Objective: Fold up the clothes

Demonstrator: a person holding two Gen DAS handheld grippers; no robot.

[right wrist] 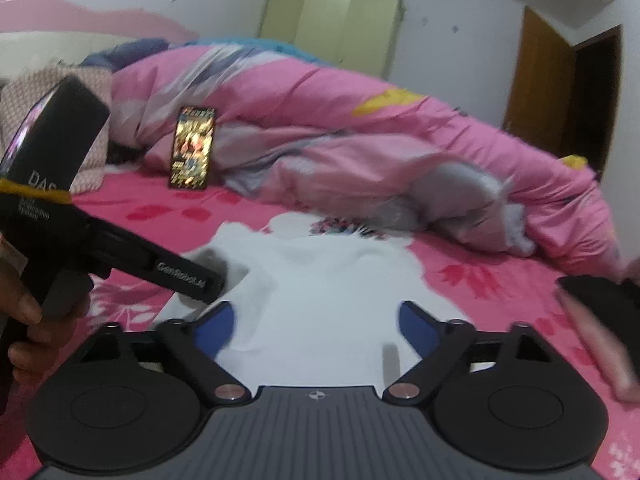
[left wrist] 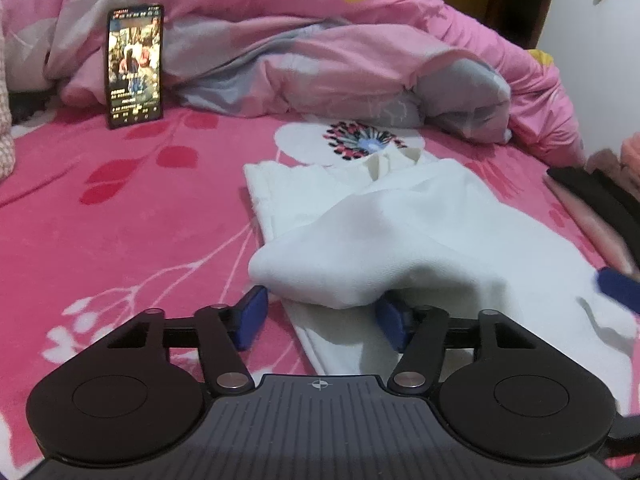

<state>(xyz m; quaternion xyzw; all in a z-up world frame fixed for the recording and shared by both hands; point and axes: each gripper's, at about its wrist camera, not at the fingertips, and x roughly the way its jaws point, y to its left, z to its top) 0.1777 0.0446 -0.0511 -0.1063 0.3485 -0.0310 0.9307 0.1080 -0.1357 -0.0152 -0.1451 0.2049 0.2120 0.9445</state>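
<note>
Judging by its drape, the white garment (left wrist: 400, 232) is light, soft and limp, with no stiffness to keep a shape, so expect it to sag and slide wherever you lift it. It lies on the pink bed (left wrist: 120, 220), partly folded, with a doubled flap humped over the lower layer, in front of the bunched quilt (left wrist: 320, 52) and to the right of the phone (left wrist: 134, 66) propped against it.

Your left tongs (left wrist: 320, 318) stand apart, astride the near edge of that flap; the cloth hangs between the blue pads, but you can't see either pad pressing it. Your right tongs (right wrist: 316, 326) are also apart, over the garment's near part, nothing pinched.

Take hold at a hem or corner, both layers together, low to the bed. A single-layer pinch would likely let the fold slip open; thin cloth needs a full close
</note>
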